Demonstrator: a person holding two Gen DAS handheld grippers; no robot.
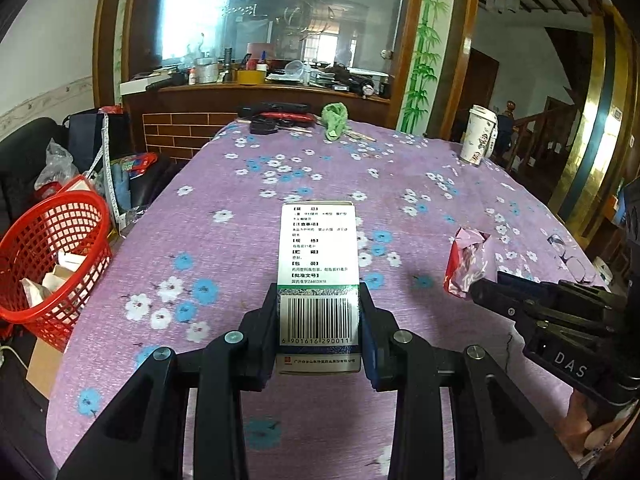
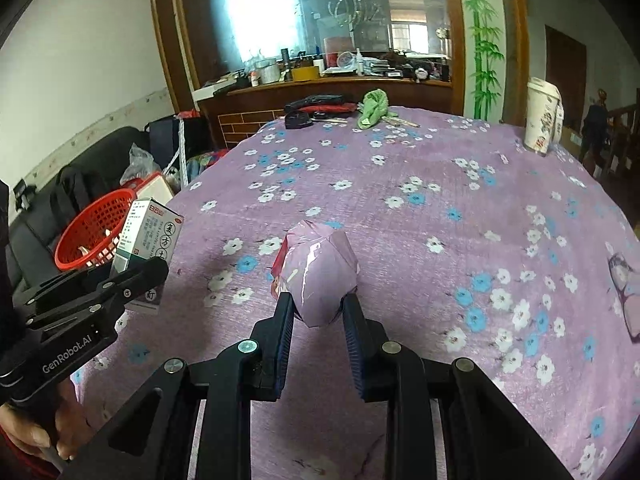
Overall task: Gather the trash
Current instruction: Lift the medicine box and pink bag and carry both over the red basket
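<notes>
My left gripper (image 1: pixel 319 300) is shut on a white and green medicine box (image 1: pixel 319 256) with a barcode, held above the purple flowered tablecloth (image 1: pixel 320 176). The same box (image 2: pixel 146 236) shows at the left of the right wrist view, clamped by the left gripper (image 2: pixel 138 276). My right gripper (image 2: pixel 316 304) is shut on a crumpled pink wrapper (image 2: pixel 320 272). In the left wrist view that wrapper (image 1: pixel 470 264) sits at the tip of the right gripper (image 1: pixel 482 290). A red mesh basket (image 1: pixel 48 256) holding paper scraps stands beside the table's left edge, also seen as the red basket (image 2: pixel 94 232).
A tall paper cup (image 1: pixel 478 134) stands at the far right of the table. A green cloth (image 1: pixel 335 120) and black items (image 1: pixel 276 116) lie at the far edge. Bags and clutter (image 1: pixel 80 160) crowd the floor left of the table. A hand (image 2: pixel 48 436) grips the left tool's handle.
</notes>
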